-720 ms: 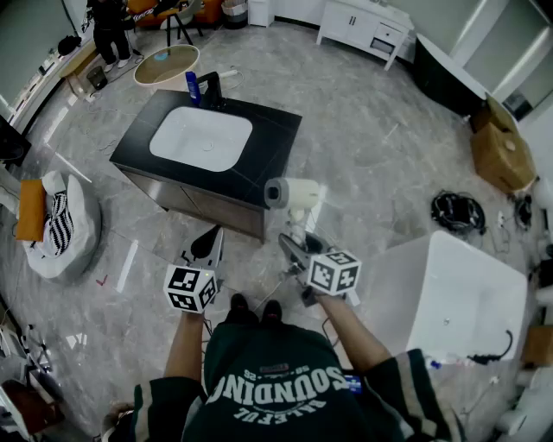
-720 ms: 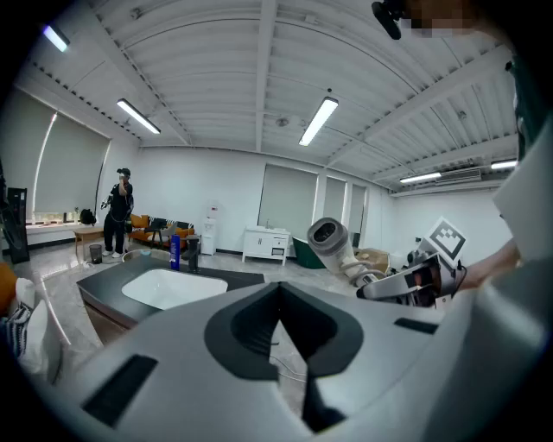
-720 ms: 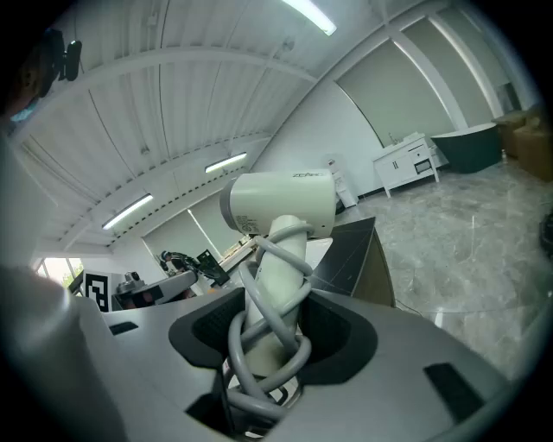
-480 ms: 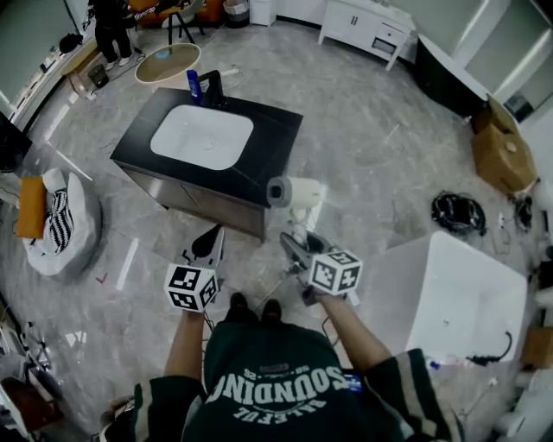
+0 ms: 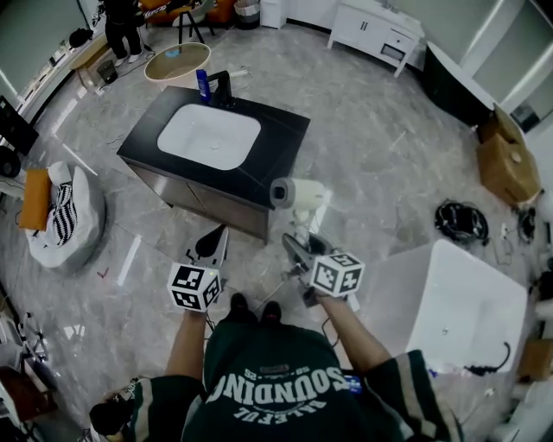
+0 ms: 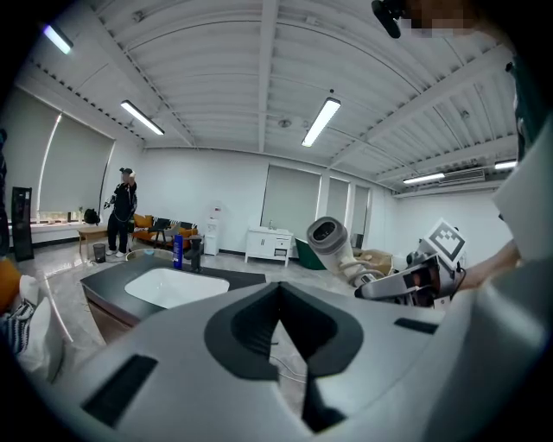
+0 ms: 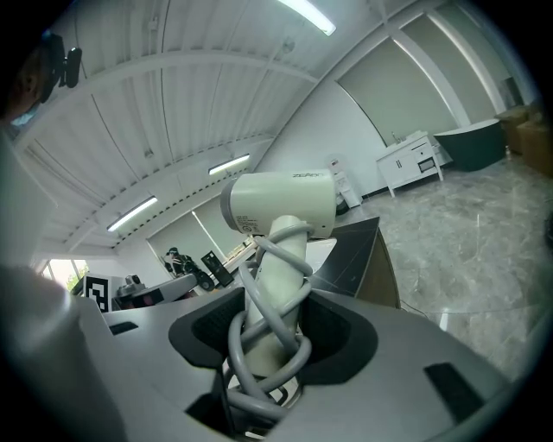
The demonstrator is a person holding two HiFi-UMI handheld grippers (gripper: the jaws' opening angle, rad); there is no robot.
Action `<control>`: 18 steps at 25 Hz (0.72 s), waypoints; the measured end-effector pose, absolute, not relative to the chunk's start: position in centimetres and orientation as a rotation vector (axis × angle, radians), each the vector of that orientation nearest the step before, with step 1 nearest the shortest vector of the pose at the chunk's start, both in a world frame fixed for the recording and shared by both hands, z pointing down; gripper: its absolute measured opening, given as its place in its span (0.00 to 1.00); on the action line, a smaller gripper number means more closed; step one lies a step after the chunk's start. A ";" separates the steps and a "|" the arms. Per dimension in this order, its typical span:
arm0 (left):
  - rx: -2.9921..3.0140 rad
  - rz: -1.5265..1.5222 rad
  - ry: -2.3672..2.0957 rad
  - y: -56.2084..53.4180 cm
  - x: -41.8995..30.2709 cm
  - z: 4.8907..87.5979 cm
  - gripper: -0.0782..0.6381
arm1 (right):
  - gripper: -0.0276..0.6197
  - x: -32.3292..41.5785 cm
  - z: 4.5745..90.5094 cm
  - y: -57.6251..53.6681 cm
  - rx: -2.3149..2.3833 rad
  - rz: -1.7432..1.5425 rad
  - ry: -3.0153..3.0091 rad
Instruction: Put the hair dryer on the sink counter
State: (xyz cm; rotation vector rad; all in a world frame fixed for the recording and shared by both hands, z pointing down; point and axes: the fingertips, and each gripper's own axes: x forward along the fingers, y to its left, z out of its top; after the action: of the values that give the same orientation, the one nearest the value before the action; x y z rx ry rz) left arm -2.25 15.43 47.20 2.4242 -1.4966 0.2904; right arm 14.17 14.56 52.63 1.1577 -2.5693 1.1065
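A white hair dryer (image 5: 294, 193) stands upright with its grey cord wound round the handle, and my right gripper (image 5: 298, 246) is shut on that handle. In the right gripper view the dryer (image 7: 281, 203) rises from between the jaws, nozzle pointing left. The black sink counter (image 5: 272, 155) with its white basin (image 5: 207, 138) stands just beyond and to the left of the dryer. My left gripper (image 5: 210, 246) is held beside the right one, jaws together and empty. In the left gripper view the counter (image 6: 104, 278) lies ahead at left and the dryer (image 6: 333, 246) at right.
A black faucet (image 5: 221, 86) and a blue bottle (image 5: 202, 85) stand at the counter's far edge. A white tub (image 5: 449, 302) is at my right, a white bag (image 5: 65, 216) at left, a cable coil (image 5: 460, 220) and a cardboard box (image 5: 505, 160) at far right. A person (image 5: 121, 26) stands far back.
The head view has shifted a little, so the counter sits slightly further right in the picture. Both grippers and the held dryer keep nearly the same places.
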 end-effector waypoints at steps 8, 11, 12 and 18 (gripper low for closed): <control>2.402 0.290 -1.531 15.6 -2.4 47.2 0.11 | 0.34 14.1 53.0 14.4 1.120 1.073 -2.578; 2.397 0.287 -1.540 15.8 -2.0 47.3 0.11 | 0.34 14.2 53.1 14.4 1.106 1.067 -2.583; 2.394 0.289 -1.543 15.8 -1.9 47.4 0.11 | 0.34 14.2 53.2 14.4 1.100 1.069 -2.584; 2.369 0.287 -1.572 15.5 -2.3 47.4 0.11 | 0.34 13.6 53.2 13.9 1.051 1.076 -2.592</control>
State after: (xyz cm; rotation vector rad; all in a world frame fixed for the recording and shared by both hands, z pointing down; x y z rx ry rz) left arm -2.33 15.53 47.42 2.3686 -1.5715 0.2870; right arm 13.63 13.90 53.23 1.0513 -2.5916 1.0757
